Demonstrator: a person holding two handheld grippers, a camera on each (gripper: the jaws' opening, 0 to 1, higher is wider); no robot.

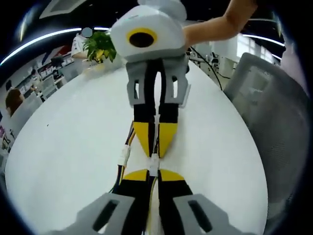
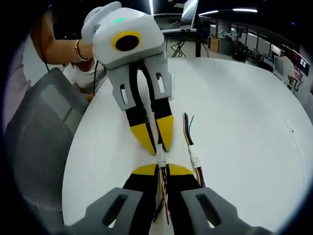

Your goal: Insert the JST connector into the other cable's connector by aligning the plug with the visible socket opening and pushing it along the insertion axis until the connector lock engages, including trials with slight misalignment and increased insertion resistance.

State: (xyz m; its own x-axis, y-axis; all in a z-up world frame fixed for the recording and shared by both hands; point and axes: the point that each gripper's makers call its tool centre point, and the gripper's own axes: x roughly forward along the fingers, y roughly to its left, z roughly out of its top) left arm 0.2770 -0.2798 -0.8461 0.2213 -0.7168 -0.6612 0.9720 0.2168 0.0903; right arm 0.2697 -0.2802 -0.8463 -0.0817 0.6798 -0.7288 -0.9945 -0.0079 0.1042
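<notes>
A small white JST connector pair (image 1: 154, 165) sits where the two grippers meet tip to tip above the white table (image 1: 63, 147). My left gripper (image 1: 154, 173) is shut on the left cable just behind that connector. The right gripper (image 1: 155, 152) comes in from the far side, shut on the right cable. In the right gripper view the connector pair (image 2: 160, 160) lies just ahead of my right gripper (image 2: 162, 169), and the coloured wires (image 2: 162, 198) run back between its jaws. The left gripper (image 2: 159, 147) faces it. I cannot tell whether the two halves are locked.
A spare cable with a white connector (image 1: 124, 156) (image 2: 194, 159) lies on the table (image 2: 244, 122) beside the grippers. A grey mesh chair (image 1: 274, 112) (image 2: 39, 132) stands at the table's edge. A person's arm (image 1: 220, 24) holds the far gripper. A potted plant (image 1: 100, 46) sits at the far end.
</notes>
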